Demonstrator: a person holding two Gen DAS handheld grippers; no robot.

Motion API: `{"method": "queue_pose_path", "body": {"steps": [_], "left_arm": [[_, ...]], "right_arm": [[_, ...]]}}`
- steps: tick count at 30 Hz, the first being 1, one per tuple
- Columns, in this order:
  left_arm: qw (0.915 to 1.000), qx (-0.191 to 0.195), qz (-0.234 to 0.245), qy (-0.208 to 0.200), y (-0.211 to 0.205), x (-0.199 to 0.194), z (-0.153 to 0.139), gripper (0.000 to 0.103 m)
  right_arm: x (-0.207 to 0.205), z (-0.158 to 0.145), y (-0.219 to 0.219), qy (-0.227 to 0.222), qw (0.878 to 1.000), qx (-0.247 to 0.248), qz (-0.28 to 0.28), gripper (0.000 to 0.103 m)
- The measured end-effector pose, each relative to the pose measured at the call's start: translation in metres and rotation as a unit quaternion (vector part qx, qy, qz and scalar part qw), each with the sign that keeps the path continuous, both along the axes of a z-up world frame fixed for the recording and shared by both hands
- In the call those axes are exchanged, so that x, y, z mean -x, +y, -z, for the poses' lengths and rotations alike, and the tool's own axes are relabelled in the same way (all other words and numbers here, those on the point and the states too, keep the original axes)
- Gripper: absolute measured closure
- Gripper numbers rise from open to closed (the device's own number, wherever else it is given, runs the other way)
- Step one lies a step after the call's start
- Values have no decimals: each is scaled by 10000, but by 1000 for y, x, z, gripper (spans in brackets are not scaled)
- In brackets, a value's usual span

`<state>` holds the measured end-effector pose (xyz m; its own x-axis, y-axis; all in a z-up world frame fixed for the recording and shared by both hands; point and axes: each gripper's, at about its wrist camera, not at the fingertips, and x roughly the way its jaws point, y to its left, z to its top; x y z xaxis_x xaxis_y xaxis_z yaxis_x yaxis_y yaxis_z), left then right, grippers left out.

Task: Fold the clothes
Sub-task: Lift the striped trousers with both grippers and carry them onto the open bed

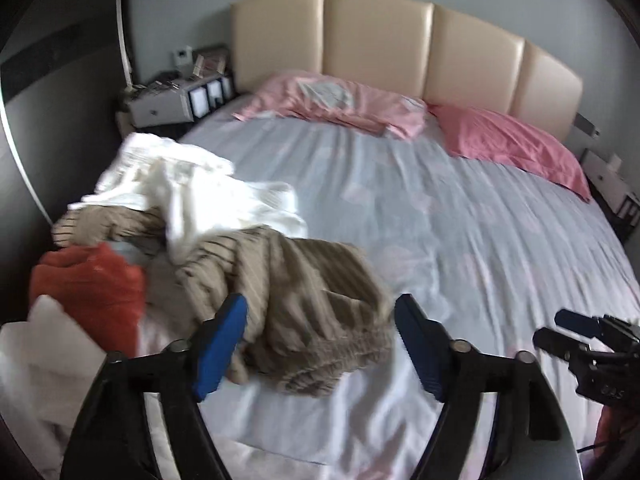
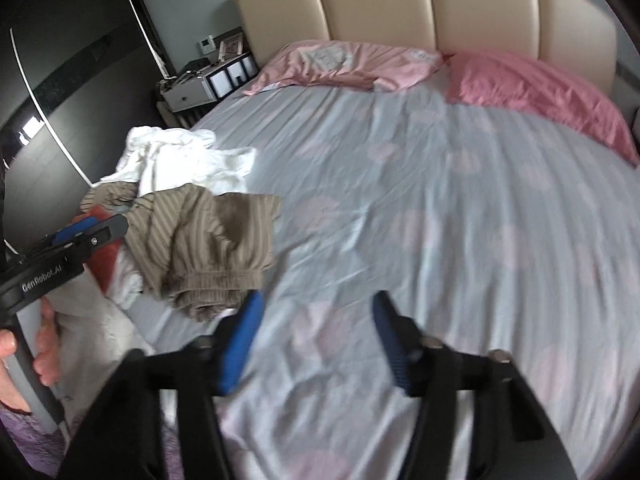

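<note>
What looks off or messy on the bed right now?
Only the clothes. A striped brown garment, a white one and a red one lie crumpled in a heap at the bed's left edge, unfolded. Left pillow is rumpled. Nothing looks spilled or damaged.

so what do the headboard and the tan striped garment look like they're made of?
Headboard: looks like beige leather or faux leather, slightly glossy; soft sheen on padded vertical panels. Which one, can't tell.
Tan striped garment: soft matte fabric, probably knit; it slumps in loose folds and has a gathered, ribbed-looking band at one edge.
</note>
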<state>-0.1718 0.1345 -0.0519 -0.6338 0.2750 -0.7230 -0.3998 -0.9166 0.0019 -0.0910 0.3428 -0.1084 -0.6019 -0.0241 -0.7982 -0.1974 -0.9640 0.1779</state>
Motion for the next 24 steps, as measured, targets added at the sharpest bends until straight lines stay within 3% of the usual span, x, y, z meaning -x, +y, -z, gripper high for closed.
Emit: {"method": "queue_pose_path", "body": {"steps": [7, 15, 17, 19, 22, 24], "left_arm": [[9979, 492, -282, -316, -29, 36, 38, 25], [9952, 380, -390, -819, -44, 75, 93, 29], [9947, 374, -390, -878, -46, 81, 103, 40], [9939, 317, -377, -992, -48, 86, 112, 50], [9931, 197, -324, -1106, -49, 90, 119, 80], [9934, 164, -271, -1104, -48, 88, 120, 88]], "right_arm": [[27, 31, -17, -161, 9967, 667, -426, 38], [83, 79, -38, -502, 9934, 680, -779, 39], [90, 88, -40, -551, 9928, 681, -818, 46], [94, 94, -43, -583, 9928, 620, -839, 69], [95, 98, -47, -558, 9936, 508, -840, 81], [91, 93, -47, -446, 9952, 374, -791, 91]]}}
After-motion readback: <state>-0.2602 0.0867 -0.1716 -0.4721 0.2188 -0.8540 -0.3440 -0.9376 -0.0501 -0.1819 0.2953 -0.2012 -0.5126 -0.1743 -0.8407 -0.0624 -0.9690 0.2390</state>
